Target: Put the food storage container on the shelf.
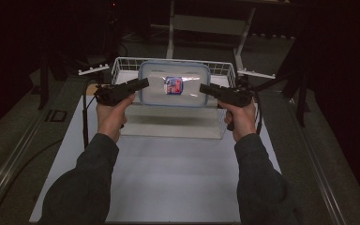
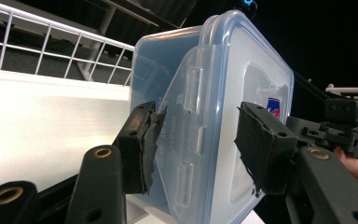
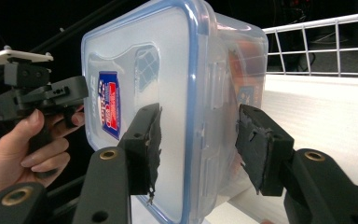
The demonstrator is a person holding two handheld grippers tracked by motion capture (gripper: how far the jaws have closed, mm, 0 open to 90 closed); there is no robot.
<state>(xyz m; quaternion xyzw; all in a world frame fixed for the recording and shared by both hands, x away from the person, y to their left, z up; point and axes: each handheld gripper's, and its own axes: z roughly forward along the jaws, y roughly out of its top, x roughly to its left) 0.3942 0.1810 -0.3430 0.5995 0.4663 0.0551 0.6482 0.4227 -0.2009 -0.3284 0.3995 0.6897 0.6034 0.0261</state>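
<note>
A clear plastic container (image 1: pixel 173 96) with a blue-rimmed lid and a red-and-blue sticker (image 1: pixel 173 85) hangs above a white wire basket (image 1: pixel 122 63), casting a shadow into it. My left gripper (image 1: pixel 143 84) is shut on its left edge and my right gripper (image 1: pixel 204 88) on its right edge. In the left gripper view the jaws (image 2: pixel 196 144) clamp the container (image 2: pixel 214 70) across lid and base, with the right gripper (image 2: pixel 349 116) beyond. In the right gripper view the jaws (image 3: pixel 198 144) pinch the container (image 3: pixel 140 60) the same way, and a hand holds the left gripper (image 3: pixel 42 95) behind it.
The basket stands at the far end of a white table sheet (image 1: pixel 178 178); its wire rail (image 2: pixel 51 42) (image 3: pixel 317 32) runs behind the container. Metal rails (image 1: pixel 9 159) border the table. A white table frame (image 1: pixel 206 23) stands in the dark background.
</note>
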